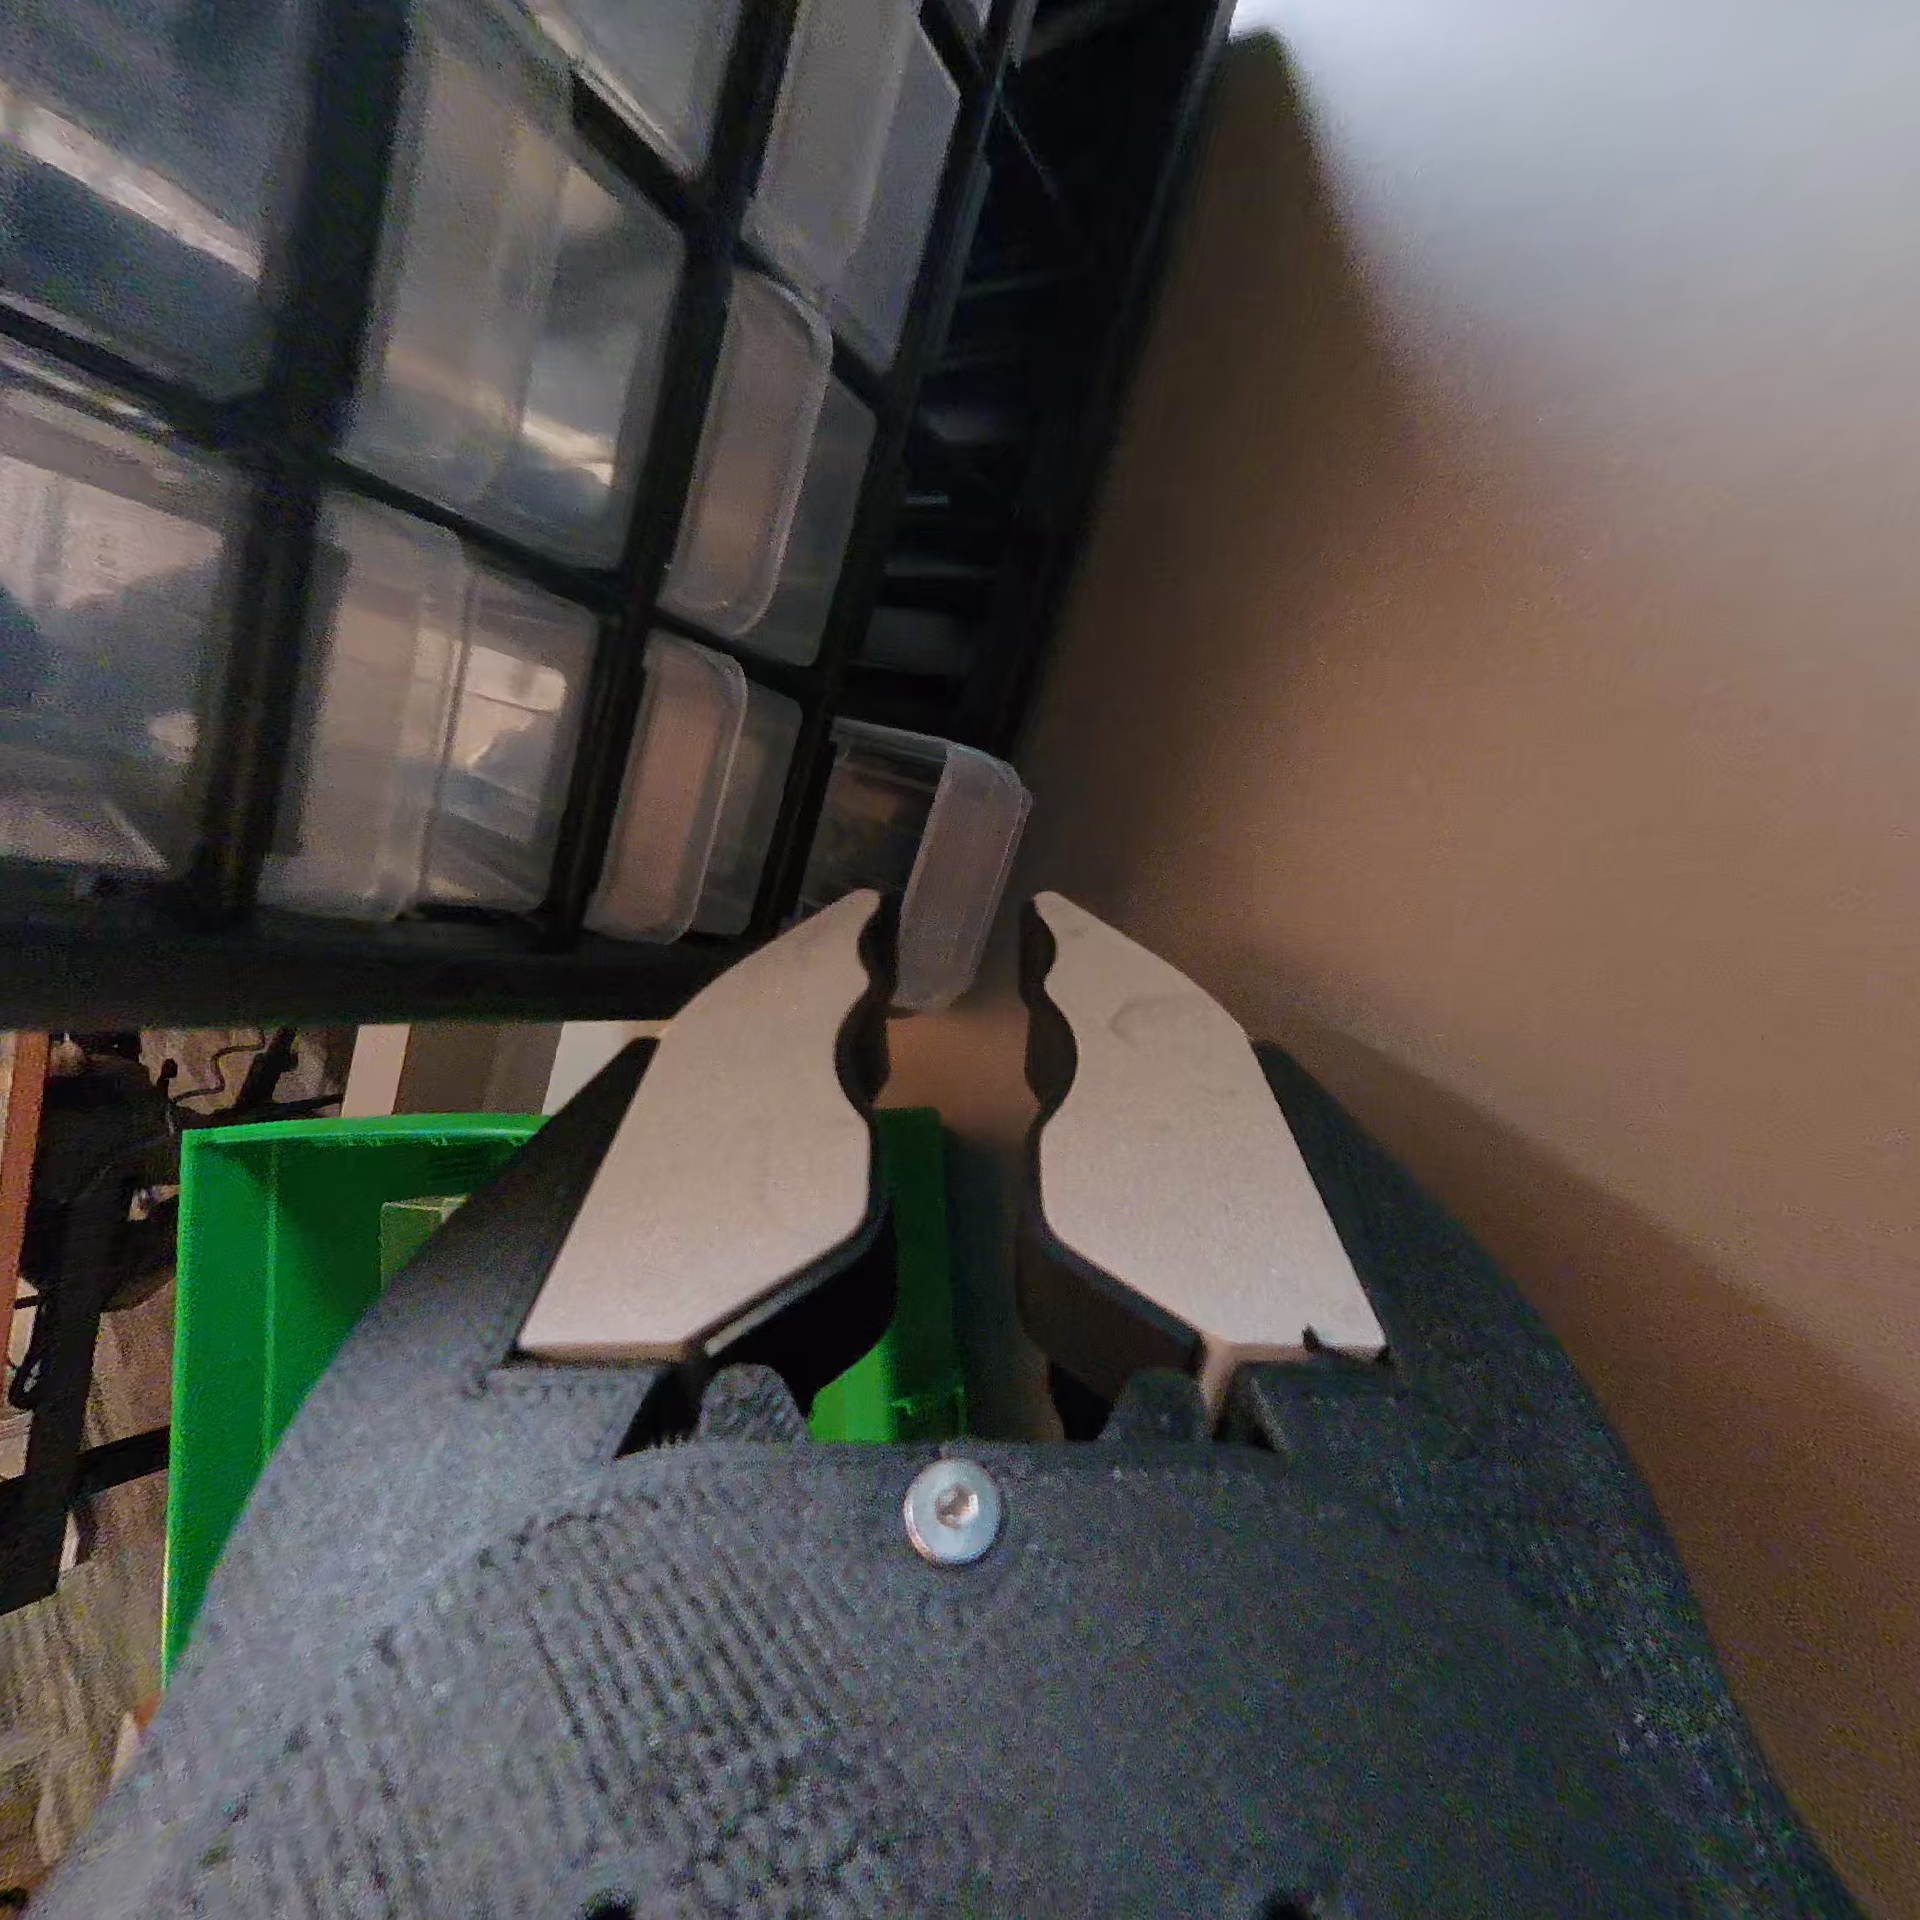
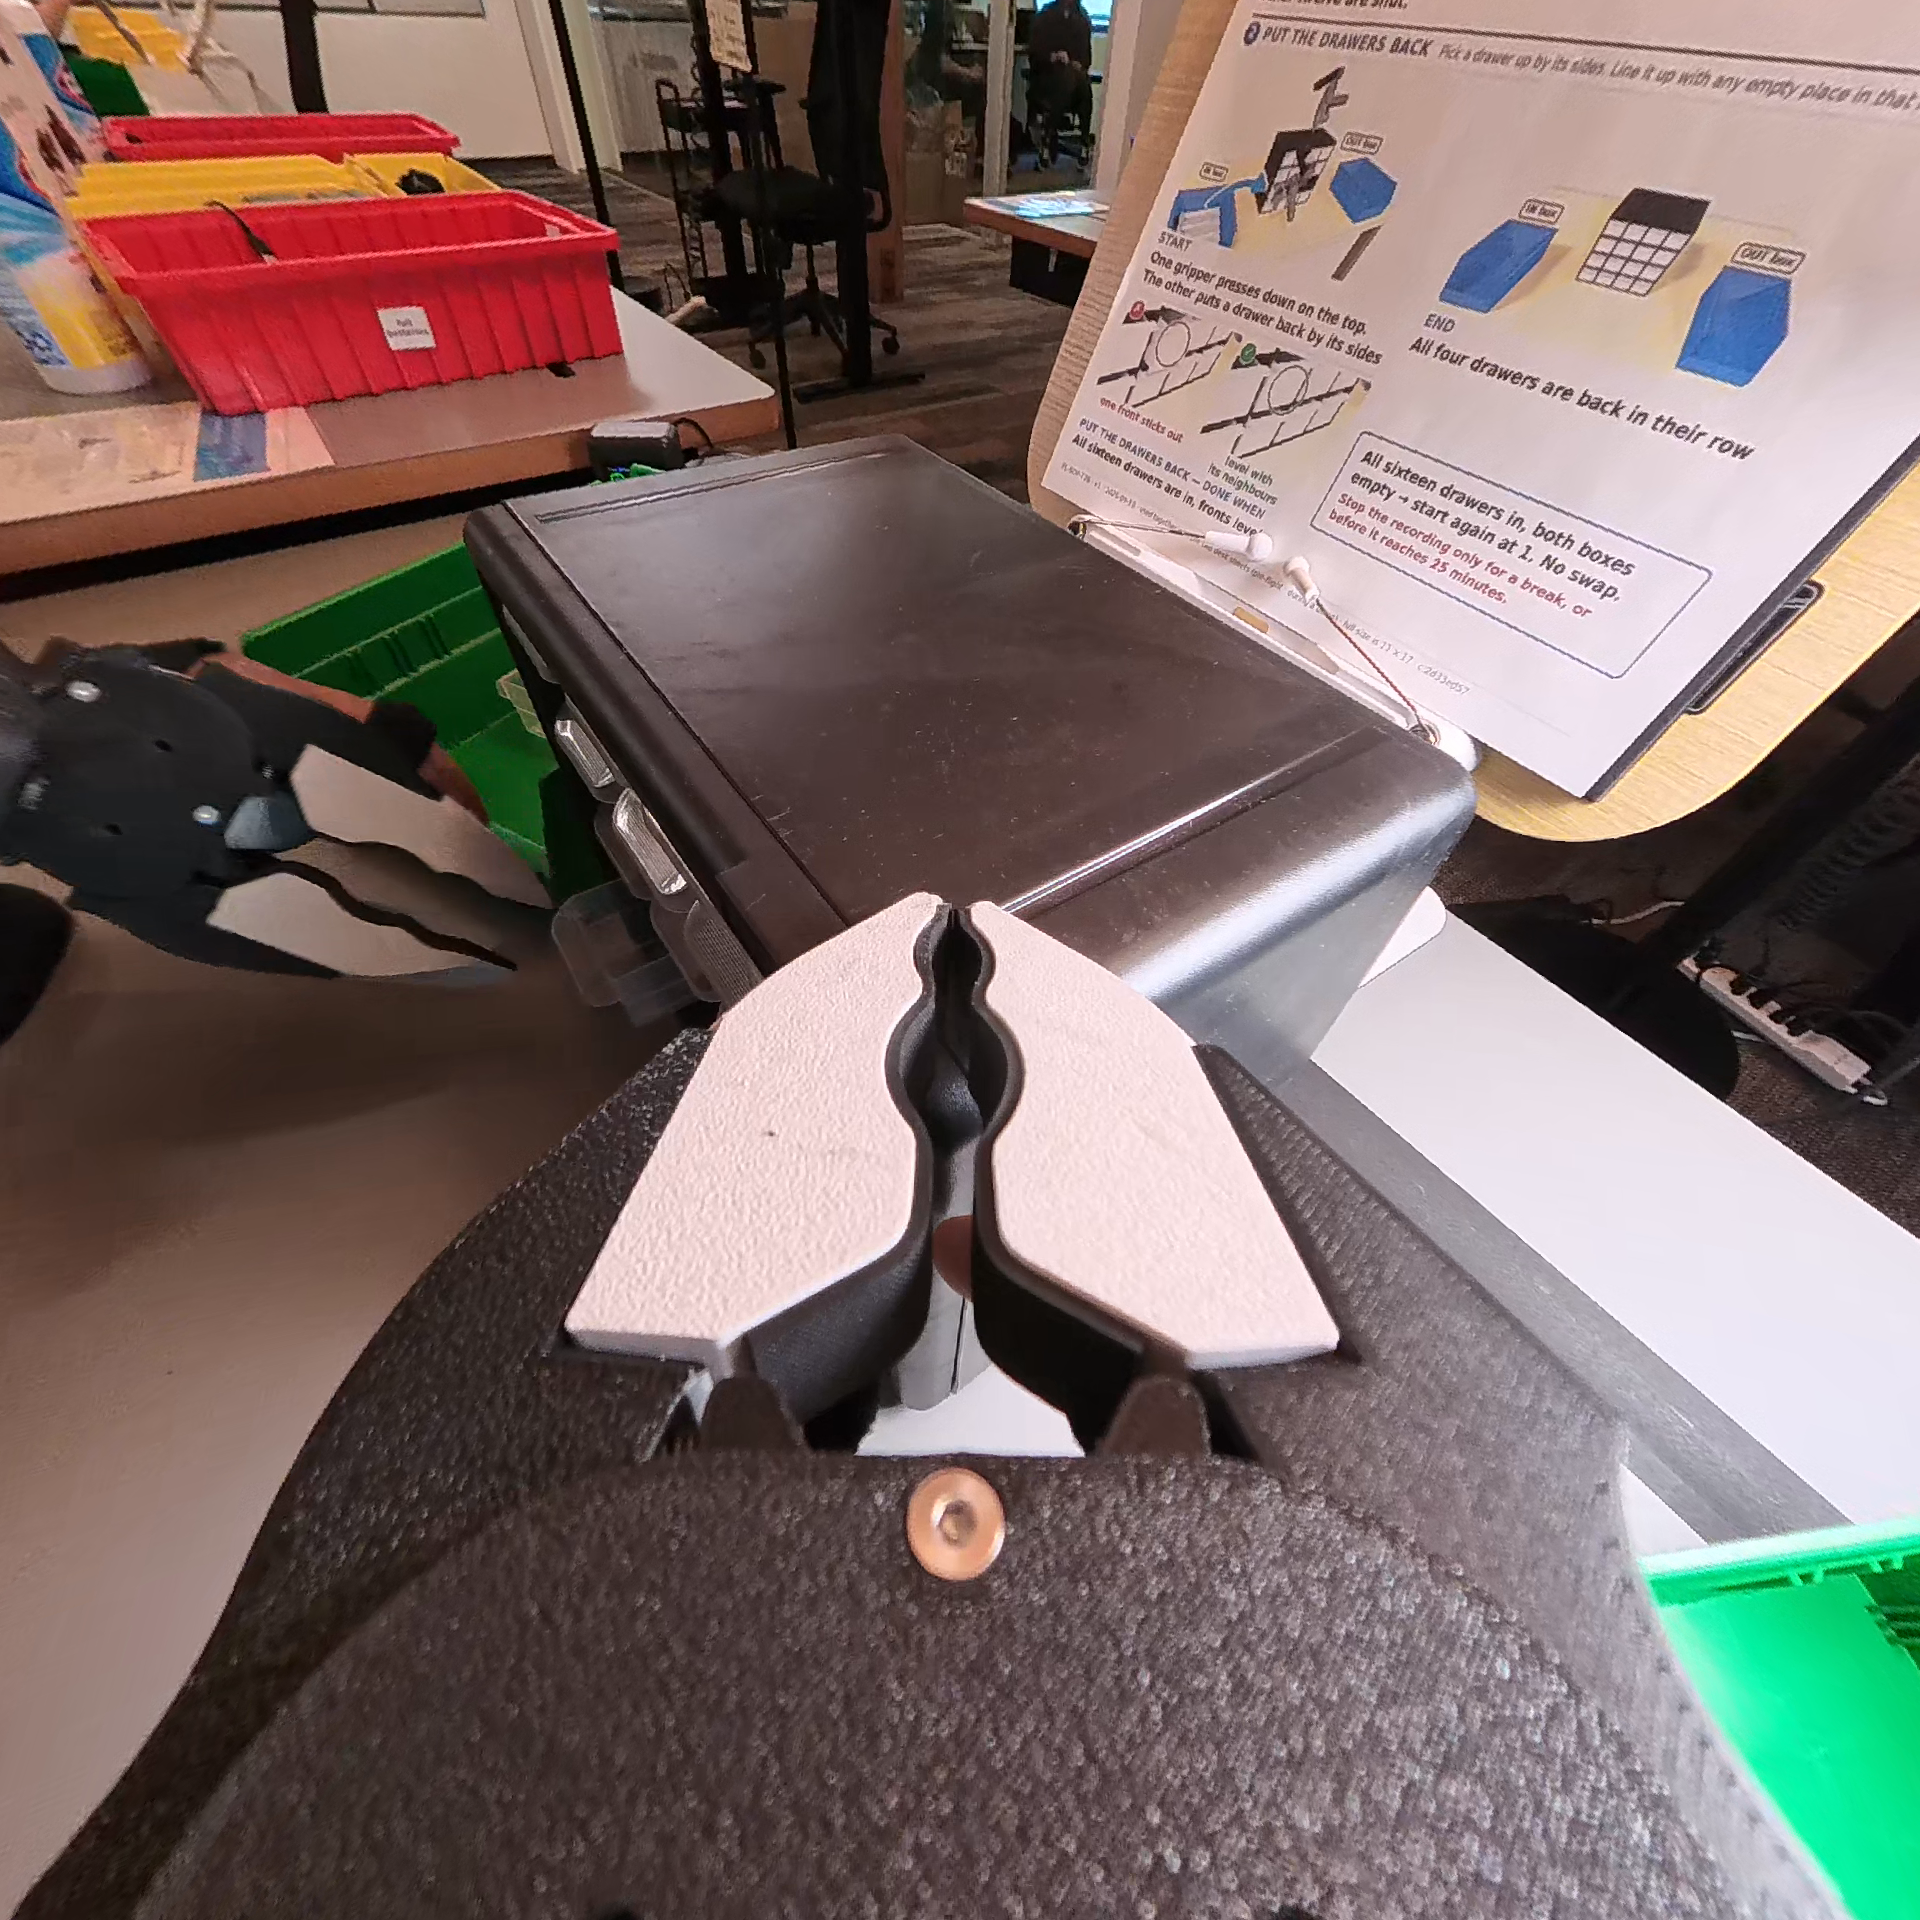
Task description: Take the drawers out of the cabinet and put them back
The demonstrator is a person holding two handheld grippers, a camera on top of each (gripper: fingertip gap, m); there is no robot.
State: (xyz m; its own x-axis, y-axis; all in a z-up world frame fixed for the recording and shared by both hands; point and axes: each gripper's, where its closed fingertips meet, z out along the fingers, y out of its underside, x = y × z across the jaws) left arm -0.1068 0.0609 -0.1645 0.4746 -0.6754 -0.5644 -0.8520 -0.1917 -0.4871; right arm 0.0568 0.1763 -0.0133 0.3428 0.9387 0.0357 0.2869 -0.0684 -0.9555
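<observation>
The black cabinet (image 1: 623, 582) holds rows of clear plastic drawers. One clear drawer (image 1: 894, 821) at the end of a row sticks out past its neighbours. My left gripper (image 1: 956, 904) is open, with the drawer's front tab (image 1: 951, 914) between its fingertips; the left finger is close against the tab and a gap shows on the right side. In the right wrist view my right gripper (image 2: 951, 912) is shut and empty, its tips at the near edge of the cabinet top (image 2: 935, 665). The left gripper (image 2: 514, 930) and the protruding drawer (image 2: 613, 956) show there too.
A green bin (image 1: 270, 1299) stands beside the cabinet, also in the right wrist view (image 2: 416, 644). Another green bin (image 2: 1797, 1683) is at the lower right. An instruction board (image 2: 1507, 312) stands behind the cabinet. Red bins (image 2: 353, 291) sit on a farther table.
</observation>
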